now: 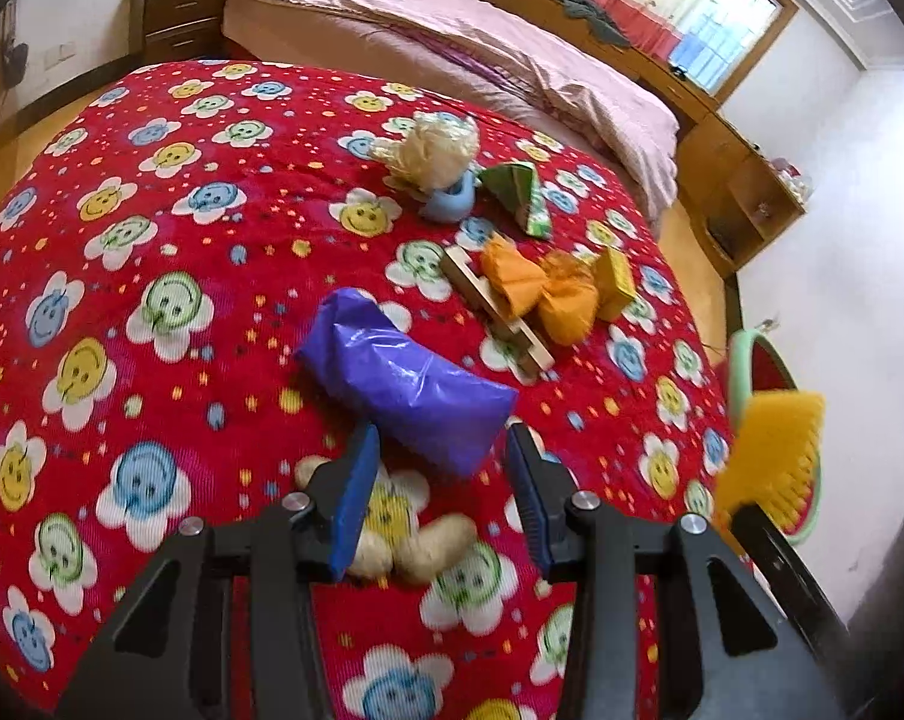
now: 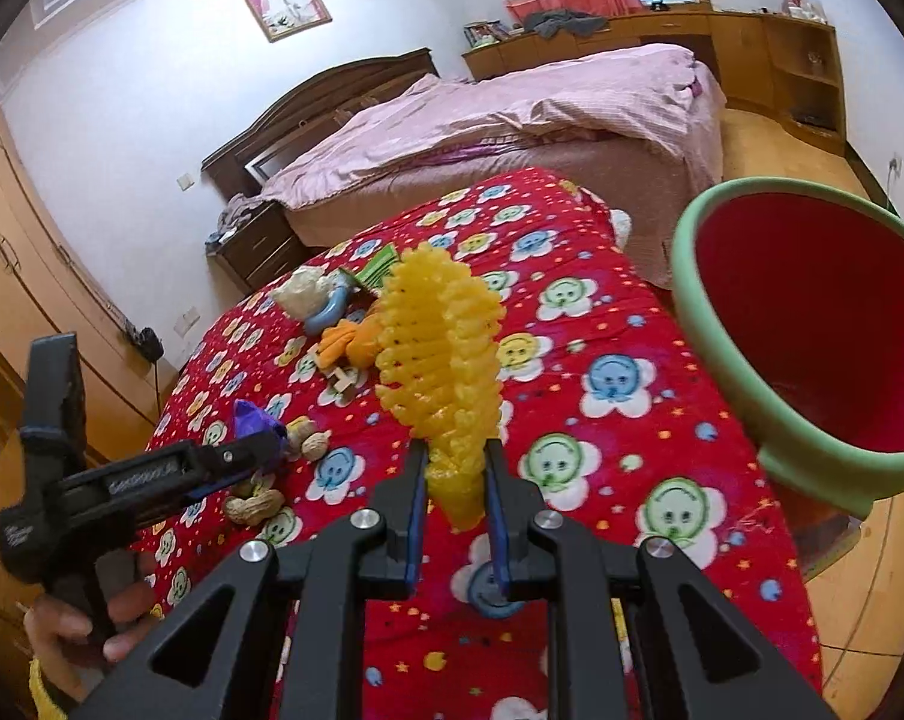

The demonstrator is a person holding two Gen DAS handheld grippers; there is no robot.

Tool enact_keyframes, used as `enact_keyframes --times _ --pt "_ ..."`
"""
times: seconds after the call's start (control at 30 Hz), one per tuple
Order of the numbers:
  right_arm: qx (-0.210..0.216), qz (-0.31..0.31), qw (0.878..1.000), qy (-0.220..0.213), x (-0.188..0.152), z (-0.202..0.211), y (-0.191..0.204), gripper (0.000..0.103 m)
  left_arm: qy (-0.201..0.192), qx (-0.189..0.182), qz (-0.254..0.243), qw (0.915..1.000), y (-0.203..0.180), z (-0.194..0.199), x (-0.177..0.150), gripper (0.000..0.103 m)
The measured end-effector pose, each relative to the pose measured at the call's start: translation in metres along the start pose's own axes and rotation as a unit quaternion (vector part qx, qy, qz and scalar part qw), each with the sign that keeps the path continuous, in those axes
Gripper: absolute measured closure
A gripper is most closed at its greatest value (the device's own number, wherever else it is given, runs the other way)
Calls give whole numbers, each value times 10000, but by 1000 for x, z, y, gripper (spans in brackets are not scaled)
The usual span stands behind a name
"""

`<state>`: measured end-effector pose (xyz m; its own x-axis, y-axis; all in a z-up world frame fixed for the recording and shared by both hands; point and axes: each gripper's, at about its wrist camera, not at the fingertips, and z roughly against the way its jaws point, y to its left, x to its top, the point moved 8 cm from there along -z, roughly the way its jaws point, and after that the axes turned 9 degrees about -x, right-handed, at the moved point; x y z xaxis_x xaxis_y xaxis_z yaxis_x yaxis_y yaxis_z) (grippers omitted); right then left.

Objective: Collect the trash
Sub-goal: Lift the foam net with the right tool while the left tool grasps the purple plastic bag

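Observation:
My right gripper (image 2: 453, 480) is shut on a yellow foam net sleeve (image 2: 440, 360) and holds it above the red flowered cloth (image 2: 601, 330), left of the green-rimmed red bin (image 2: 811, 324). The sleeve also shows at the right of the left wrist view (image 1: 775, 450). My left gripper (image 1: 443, 462) is open, its fingers either side of the near end of a crumpled purple plastic bag (image 1: 404, 378). Peanut shells (image 1: 446, 546) lie under it. Farther back lie an orange wrapper (image 1: 541, 294), a wooden piece (image 1: 493, 318), a green carton (image 1: 523, 192) and a cream plastic wad (image 1: 434, 150).
A blue ring (image 1: 449, 201) sits by the cream wad, a yellow box (image 1: 616, 279) by the orange wrapper. A bed with pink covers (image 1: 452, 36) stands behind the table. Wooden cabinets (image 1: 733, 180) line the right wall. The bin (image 1: 751, 372) hangs past the table's right edge.

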<state>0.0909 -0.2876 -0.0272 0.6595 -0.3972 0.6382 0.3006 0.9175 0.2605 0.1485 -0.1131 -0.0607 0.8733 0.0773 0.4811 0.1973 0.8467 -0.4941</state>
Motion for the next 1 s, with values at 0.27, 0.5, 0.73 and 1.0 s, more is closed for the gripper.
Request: enact_keyframes --times 0.27,0.5,0.73,1.0 --pt "-55 -165 9998 -21 1 2 -17 84 -91 83 101 9999 10 -3 11 58" --pt "-40 -277 9996 -8 2 -2 -25 83 -275 328 421 9982 37 6 22 49" --pt "-18 -313 9995 30 1 -6 -28 83 -574 428 785 9943 58 26 27 37" --pt "-7 -310 9995 53 0 -9 -29 83 -540 501 979 9925 68 11 39 37"
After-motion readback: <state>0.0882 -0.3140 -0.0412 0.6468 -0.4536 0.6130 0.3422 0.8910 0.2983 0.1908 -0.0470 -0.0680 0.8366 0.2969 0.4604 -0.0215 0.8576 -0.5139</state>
